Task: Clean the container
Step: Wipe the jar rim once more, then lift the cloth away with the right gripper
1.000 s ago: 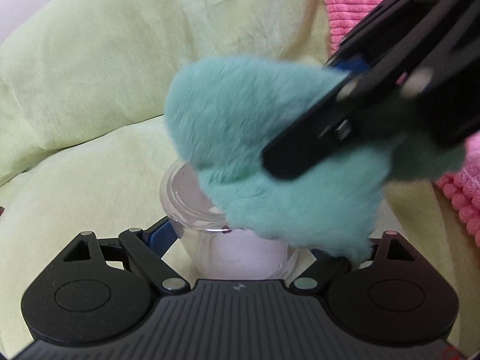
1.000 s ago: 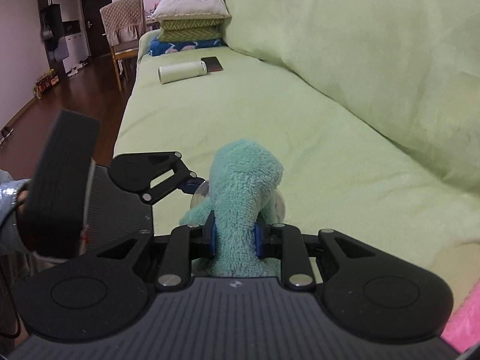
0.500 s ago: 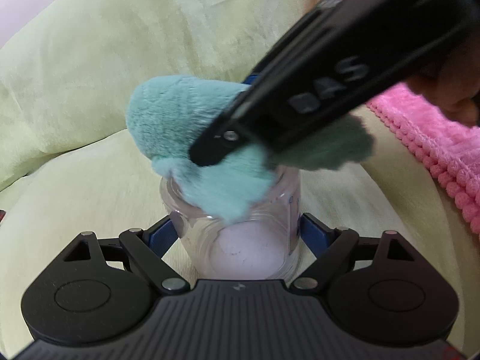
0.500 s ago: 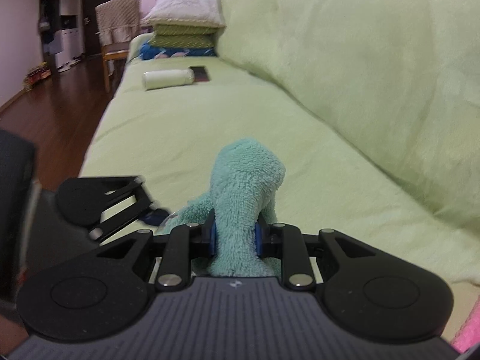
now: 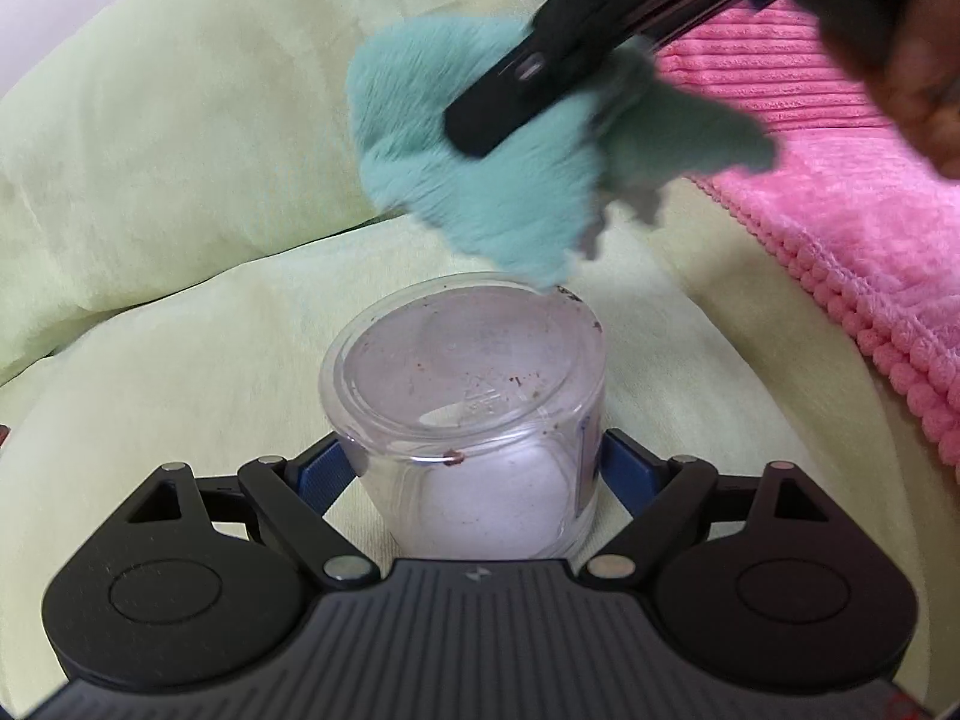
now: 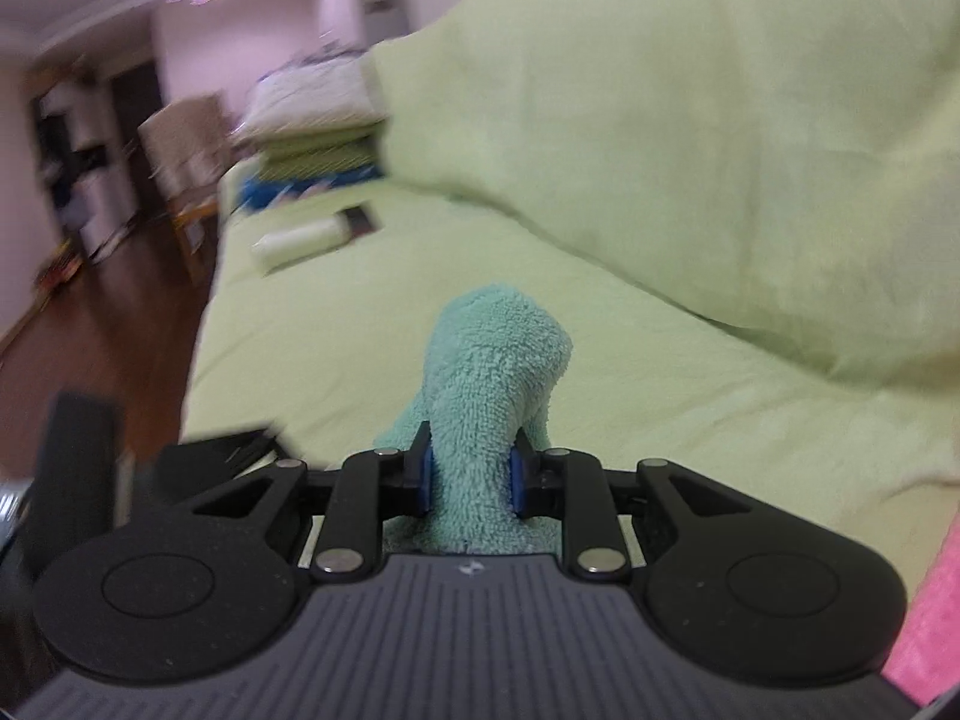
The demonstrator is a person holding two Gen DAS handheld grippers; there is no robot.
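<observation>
A clear plastic container [image 5: 462,396] with brown specks on its upper face and rim stands on the green sofa cover. My left gripper [image 5: 474,468] is shut on it, one blue pad on each side. Something white shows through its lower wall. My right gripper [image 6: 471,474] is shut on a fluffy teal cloth [image 6: 492,372]. In the left wrist view the cloth [image 5: 480,198] hangs above and behind the container. Its lowest tip is at the far rim; I cannot tell if it touches. One black finger [image 5: 510,102] of the right gripper crosses the cloth, and a hand shows at the top right.
A pink ribbed blanket [image 5: 840,180] lies to the right of the container. The light green sofa cover [image 5: 180,180] rises into a backrest behind it. Further along the seat lie a white cylinder [image 6: 300,243], a dark flat object [image 6: 363,219] and stacked pillows [image 6: 312,120]. Wooden floor [image 6: 90,360] is on the left.
The teal cloth was pressed on the container's top; it has lifted up and to the right, and the top now shows. The left gripper and the container have stayed still.
</observation>
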